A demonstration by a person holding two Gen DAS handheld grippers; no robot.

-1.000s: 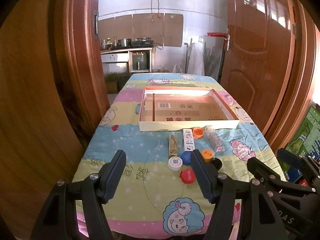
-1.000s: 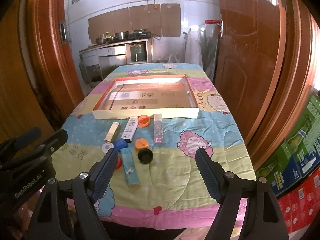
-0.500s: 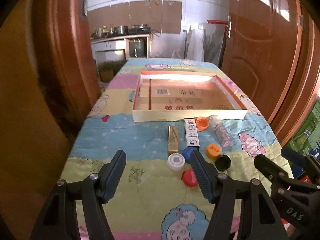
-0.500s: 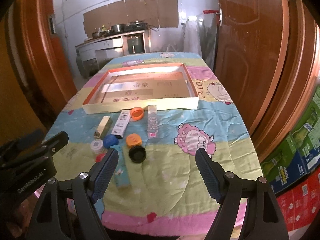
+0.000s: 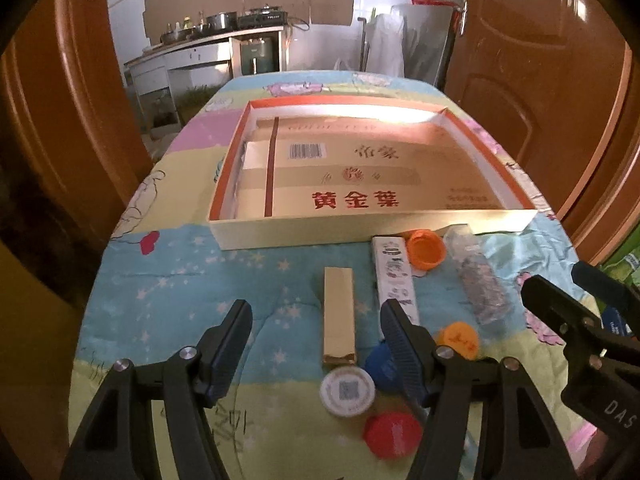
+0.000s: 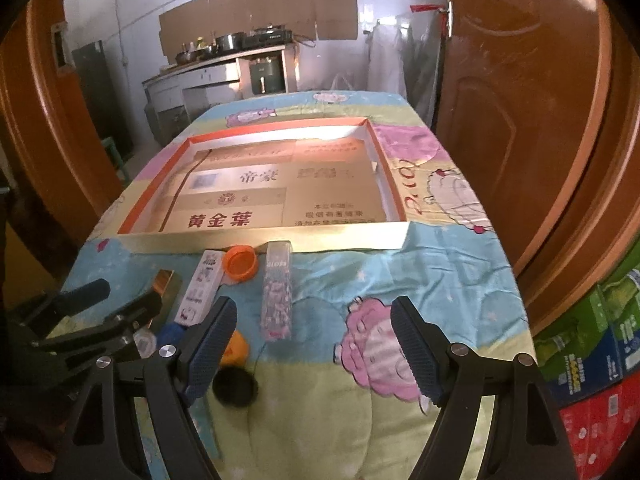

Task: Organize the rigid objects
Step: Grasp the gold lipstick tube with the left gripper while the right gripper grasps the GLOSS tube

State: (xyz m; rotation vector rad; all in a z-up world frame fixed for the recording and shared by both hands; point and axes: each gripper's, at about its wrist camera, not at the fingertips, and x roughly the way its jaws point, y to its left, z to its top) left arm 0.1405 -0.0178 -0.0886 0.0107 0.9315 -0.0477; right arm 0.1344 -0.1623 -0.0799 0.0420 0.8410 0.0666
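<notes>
Item: counter [image 5: 168, 280] under a pastel cartoon-print cloth, with a shallow white cardboard tray with orange inner walls [image 5: 372, 227] at its middle, nothing loose in it that we can see.

Stock before the tray's near wall: slim gold foil-wrapped box [image 5: 339, 314], long white printed box [image 5: 394, 276], open orange plastic cap [image 5: 426, 249], clear plastic case of small patterned pieces [image 5: 478, 280], second orange cap [image 5: 459, 339], blue cap [image 5: 380, 364], white round cap with a printed code [image 5: 347, 390], red cap [image 5: 393, 434], black cap [image 6: 234, 386].

Change: over the last second both cameras have closed in; the tray and the cluster fill more of each view. Nothing in the cluster has shifted.

Left claw [image 5: 316, 344]: spread wide, holding nothing, hovering with the gold box in its gap. Right claw [image 6: 312, 342]: spread wide, holding nothing, over bare cloth just right of the clear case.

We judge the approach nearly done and the first pick imminent, likely the gold box; sorting has not begun.
</notes>
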